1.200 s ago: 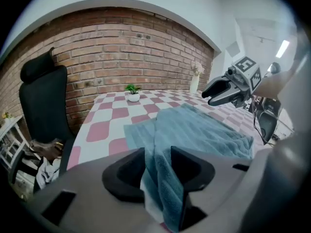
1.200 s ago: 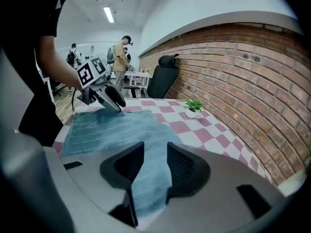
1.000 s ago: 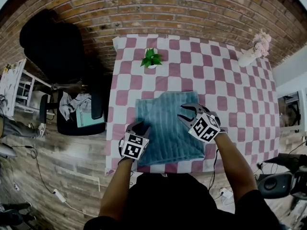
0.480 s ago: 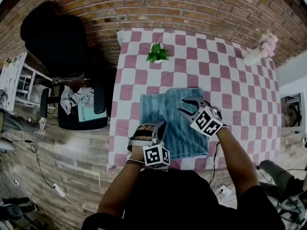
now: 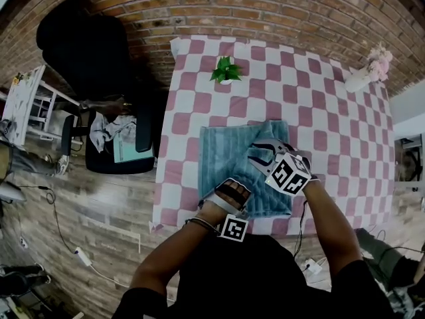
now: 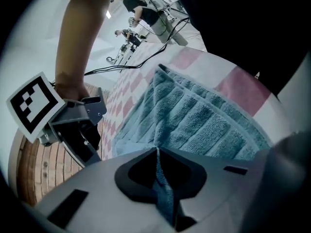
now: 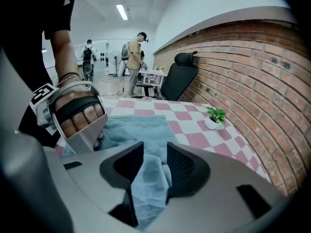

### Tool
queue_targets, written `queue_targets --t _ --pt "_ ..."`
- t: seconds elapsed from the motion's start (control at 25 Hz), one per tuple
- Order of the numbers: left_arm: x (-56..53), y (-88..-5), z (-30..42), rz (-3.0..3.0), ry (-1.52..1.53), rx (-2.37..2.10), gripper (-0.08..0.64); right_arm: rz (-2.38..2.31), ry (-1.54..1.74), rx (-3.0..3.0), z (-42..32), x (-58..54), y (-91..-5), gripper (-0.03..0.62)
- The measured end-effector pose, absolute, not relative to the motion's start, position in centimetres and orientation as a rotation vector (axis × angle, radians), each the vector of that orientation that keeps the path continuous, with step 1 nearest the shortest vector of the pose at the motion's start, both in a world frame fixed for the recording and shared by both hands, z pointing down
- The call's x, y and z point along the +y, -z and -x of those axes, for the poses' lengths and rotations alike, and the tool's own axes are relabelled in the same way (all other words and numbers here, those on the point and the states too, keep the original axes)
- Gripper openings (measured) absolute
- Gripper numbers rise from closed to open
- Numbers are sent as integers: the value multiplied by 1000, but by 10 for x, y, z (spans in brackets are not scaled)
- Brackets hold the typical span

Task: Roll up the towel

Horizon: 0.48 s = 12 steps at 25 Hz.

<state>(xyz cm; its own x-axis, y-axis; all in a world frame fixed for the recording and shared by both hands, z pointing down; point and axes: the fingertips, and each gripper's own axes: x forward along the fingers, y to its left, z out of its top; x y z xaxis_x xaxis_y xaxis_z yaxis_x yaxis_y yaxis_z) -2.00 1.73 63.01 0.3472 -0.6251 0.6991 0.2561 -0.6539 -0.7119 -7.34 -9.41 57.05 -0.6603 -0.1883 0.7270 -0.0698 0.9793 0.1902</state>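
**On the checked table's near side: towel hem pinched, first turn to be made**

The blue towel lies spread on the table, in the lower middle of the head view, with one edge toward the person. The left gripper has its fingers pressed together on a thin fold of that cloth, which runs up between the pads. The right gripper is over the towel's right part. Its fingers stand spread with a hump of terry between them, and as far as I can judge the pads are not biting.

To start the roll well, the pinched edge should probably be turned over onto the towel tightly. The right gripper would take the same edge further along, so both ends advance together and the roll stays straight. Limp terry is likely to sag between two grips, so light, even tension should help.

In the head view the left hand and its marker cube cover the near edge, so how much cloth is caught there is unclear. I cannot tell whether the right fingertips touch the towel. Its upper right corner looks puckered, though I cannot tell whether it is folded.
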Motion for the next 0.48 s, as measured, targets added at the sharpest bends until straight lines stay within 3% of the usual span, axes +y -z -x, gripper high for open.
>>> queue_targets --t 0.12,0.24,0.32,0.48 --pt "17 -624 22 1852 1387 372 25 -121 176 -2186 59 -84 -597 141" --pt "29 -622 19 2094 1356 426 77 -82 138 -2088 38 -76 -624 141" --pt "27 -619 26 2249 1314 555 123 -70 114 -2064 29 -71 -634 141" --pt "9 -595 48 2450 1216 853 141 -11 102 -2040 22 -65 -639 141"
